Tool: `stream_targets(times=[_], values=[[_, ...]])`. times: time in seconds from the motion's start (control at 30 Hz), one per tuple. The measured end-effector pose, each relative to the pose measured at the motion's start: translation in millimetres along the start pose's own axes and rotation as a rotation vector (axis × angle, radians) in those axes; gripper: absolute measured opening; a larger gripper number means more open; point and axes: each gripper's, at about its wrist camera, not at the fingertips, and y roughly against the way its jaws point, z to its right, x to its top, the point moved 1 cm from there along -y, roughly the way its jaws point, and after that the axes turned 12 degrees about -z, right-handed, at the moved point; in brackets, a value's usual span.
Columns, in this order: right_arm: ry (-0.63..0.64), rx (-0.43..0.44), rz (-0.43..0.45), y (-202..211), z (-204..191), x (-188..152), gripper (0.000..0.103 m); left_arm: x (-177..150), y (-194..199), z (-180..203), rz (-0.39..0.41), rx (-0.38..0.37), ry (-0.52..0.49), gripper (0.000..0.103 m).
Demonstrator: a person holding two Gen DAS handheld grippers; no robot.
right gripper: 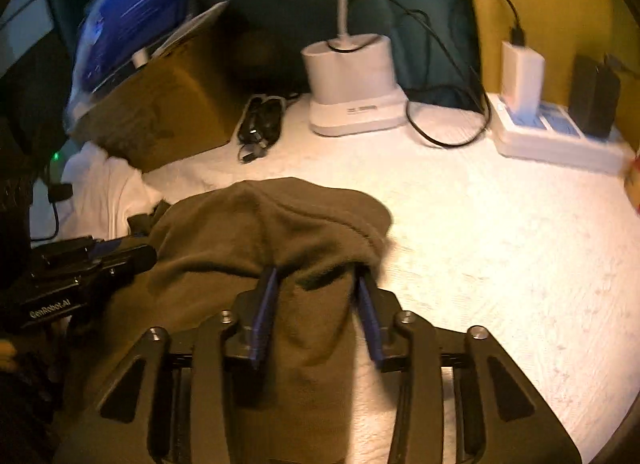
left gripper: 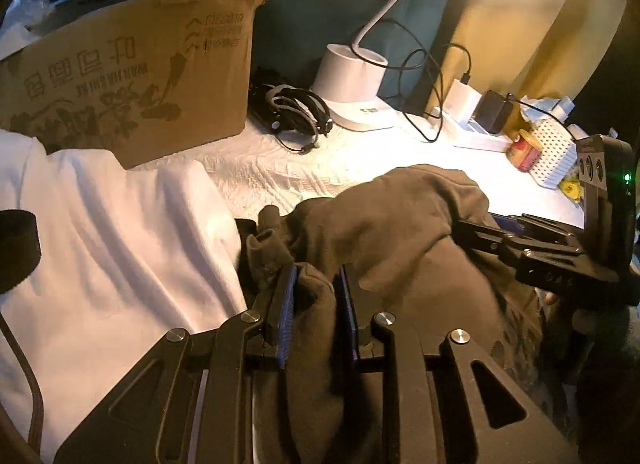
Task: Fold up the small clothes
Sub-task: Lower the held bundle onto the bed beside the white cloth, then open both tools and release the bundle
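White quilted bedding (right gripper: 500, 264) under warm lamplight, clutter along the far edge. Nearest, in the left wrist view, left gripper (left gripper: 316, 296) clamped on a bunched fold of the olive-brown garment (left gripper: 392, 224), cloth squeezed between the blue pads (left gripper: 289, 300). In the right wrist view, right gripper (right gripper: 316, 296) with jaws standing apart, garment (right gripper: 280, 224) draped between them, pads seemingly off the fabric, though blur makes that hard to settle. Garment heaped mid-surface, near edge trailing toward the grippers, left side just beside a white garment (left gripper: 120, 232) spread at the left.

Judged soft, light and limp: fleecy or knitted look, matte, no stiffness, sagging wherever unsupported. Not fragile, not slippery; likely to cling and bunch rather than slide. Best taken at an edge or corner, both layers pinched together, the two holds kept well apart so the cloth hangs flat.

Farther off, a cardboard box (left gripper: 132, 76) at the far left, coiled black cables (left gripper: 296, 112) beside it, a white lamp base (right gripper: 352, 84) at the far middle, a power strip (right gripper: 560, 140) with plugged chargers at the far right.
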Motion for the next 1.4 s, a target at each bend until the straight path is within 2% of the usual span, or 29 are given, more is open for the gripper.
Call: stream_targets(times=[0.17,0.4,0.47,0.5,0.53,0.57,0.63,0.7,1.13,1.4], values=[[-0.069,-0.126,0.042,13.3,21.2,-1.3,0.05,6.2,-3.7,-2.1,-0.006,0.024,0.012,0.02],[-0.079,-0.19,0.055,27.8,28.3,-10.5,0.054,4.2,1.9,7.8,-0.015,0.098,-0.027,0.021],[-0.082,-0.207,0.059,31.2,24.2,-11.8,0.054,1.7,7.7,7.3,-0.006,0.119,-0.016,0.029],[-0.084,-0.209,0.06,33.3,23.7,-12.6,0.055,-0.1,11.2,5.8,0.001,0.125,-0.006,0.049],[-0.086,-0.209,0.061,35.2,22.7,-13.7,0.056,-2.6,16.4,4.2,0.012,0.109,0.003,0.061],[-0.087,-0.213,0.065,39.1,21.3,-15.7,0.057,-4.5,19.7,3.7,0.017,0.095,0.006,0.063],[-0.084,-0.219,0.07,43.9,18.7,-18.6,0.059,-8.6,25.7,4.9,0.024,0.114,0.006,0.064],[-0.082,-0.222,0.078,49.6,16.4,-22.4,0.067,-12.8,30.6,5.0,0.03,0.134,0.008,0.064],[-0.069,-0.222,0.093,76.8,3.4,-57.8,0.067,-43.5,58.8,13.1,0.05,0.152,0.02,0.065],[-0.046,-0.191,0.041,74.9,-14.6,-89.2,0.067,-63.0,65.2,23.0,0.049,0.135,0.019,0.065]])
